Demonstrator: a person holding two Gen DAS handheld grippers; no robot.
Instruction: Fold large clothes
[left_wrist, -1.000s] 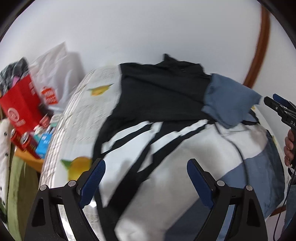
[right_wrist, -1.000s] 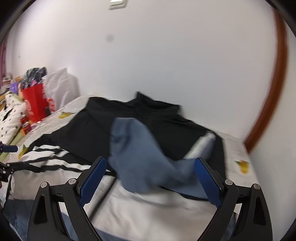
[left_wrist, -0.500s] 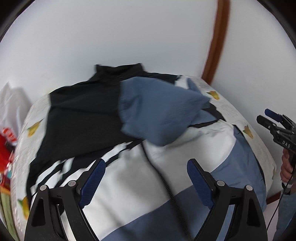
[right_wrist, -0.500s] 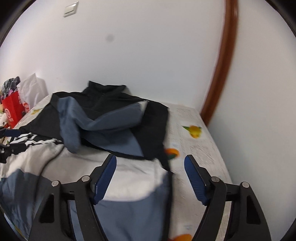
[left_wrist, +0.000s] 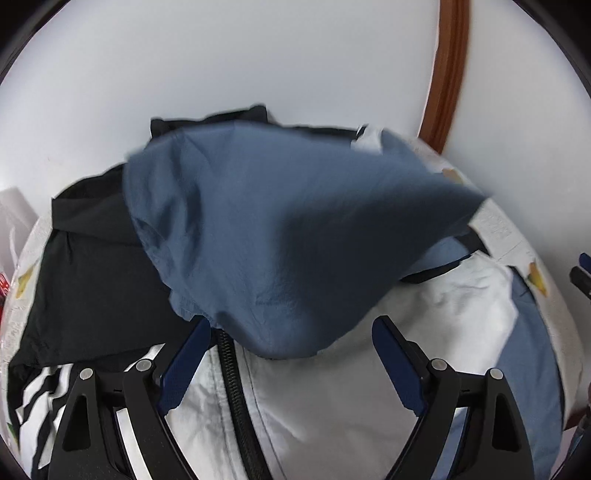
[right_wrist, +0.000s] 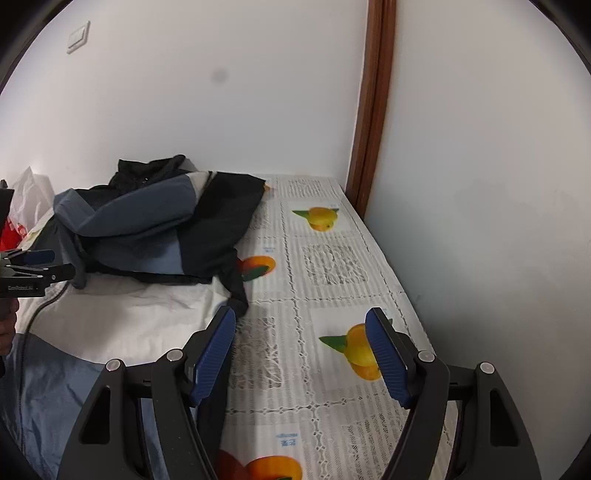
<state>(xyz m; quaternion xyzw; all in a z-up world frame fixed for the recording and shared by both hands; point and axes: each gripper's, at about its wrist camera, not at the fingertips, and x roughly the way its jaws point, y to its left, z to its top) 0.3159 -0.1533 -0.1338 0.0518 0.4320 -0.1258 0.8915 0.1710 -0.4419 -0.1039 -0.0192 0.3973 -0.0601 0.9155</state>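
Observation:
A large jacket (left_wrist: 461, 306) with black, white and blue panels lies spread on the printed tablecloth (right_wrist: 332, 258). Its blue sleeve (left_wrist: 295, 229) is folded across the chest, above the zip (left_wrist: 231, 369). My left gripper (left_wrist: 290, 332) hovers open over the sleeve's lower edge and holds nothing. My right gripper (right_wrist: 300, 317) is open over bare cloth just right of the jacket (right_wrist: 147, 229), its left finger near the black hem, with nothing between the jaws. Each gripper shows at the edge of the other's view: the right gripper (left_wrist: 581, 273) and the left gripper (right_wrist: 33, 266).
White walls close off the table at the back and right, with a brown wooden trim (right_wrist: 373, 110) in the corner. A white plastic bag (right_wrist: 27, 192) and a red bag (right_wrist: 11, 236) stand at the far left. Fruit-printed cloth lies bare right of the jacket.
The blue sleeve, earlier lifted in front of the right gripper, now lies across the jacket. Both grippers have swung to the right. The right gripper's jaws have narrowed and it has left the jacket.

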